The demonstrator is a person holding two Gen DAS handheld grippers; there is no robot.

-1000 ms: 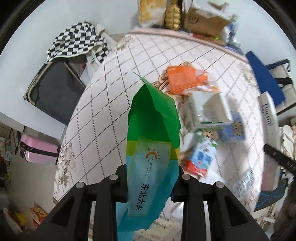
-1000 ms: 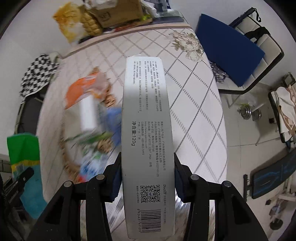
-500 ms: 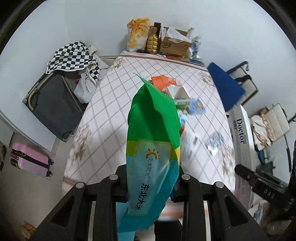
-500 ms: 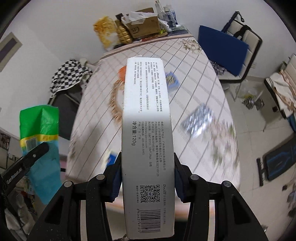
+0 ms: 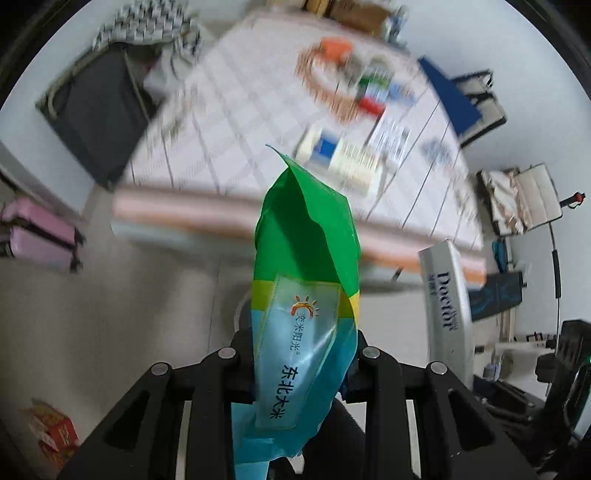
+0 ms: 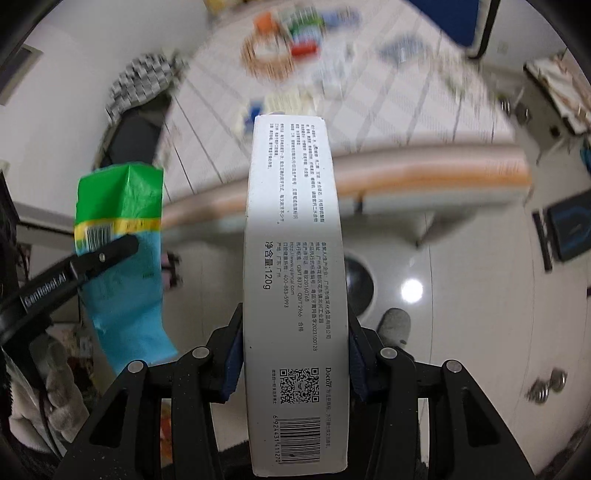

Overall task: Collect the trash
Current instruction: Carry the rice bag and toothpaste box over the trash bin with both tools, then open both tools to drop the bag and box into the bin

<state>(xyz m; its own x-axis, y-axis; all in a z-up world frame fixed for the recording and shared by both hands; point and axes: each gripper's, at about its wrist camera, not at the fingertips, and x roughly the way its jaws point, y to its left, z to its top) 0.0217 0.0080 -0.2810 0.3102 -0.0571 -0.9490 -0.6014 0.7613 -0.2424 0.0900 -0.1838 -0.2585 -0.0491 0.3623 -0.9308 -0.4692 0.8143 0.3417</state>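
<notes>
Between the fingers of the left gripper a green, yellow and blue rice bag stands pinched at its lower blue part, its green top rising to a folded peak in front of the counter's edge; the same bag shows in the right wrist view at the left, held off the floor with a black finger of the left gripper lying across its barcode. Pinched likewise in the right gripper is a long white toothpaste box, upright along the fingers, its printed side with a QR code and a barcode facing the camera; from the left wrist view that box stands to the right of the bag, apart from it. Beyond both held things lies the counter, covered with a white cloth of diamond lines and blurred by motion; on it rest more scraps of packaging, among them a white and blue carton near the front edge and an orange wrapper farther back. Left of the counter stand a dark suitcase with a checkered cloth on top and a pink suitcase nearer; a blue chair stands at the right. Below the toothpaste box a round dark object sits on the glossy floor; what it is cannot be told.
</notes>
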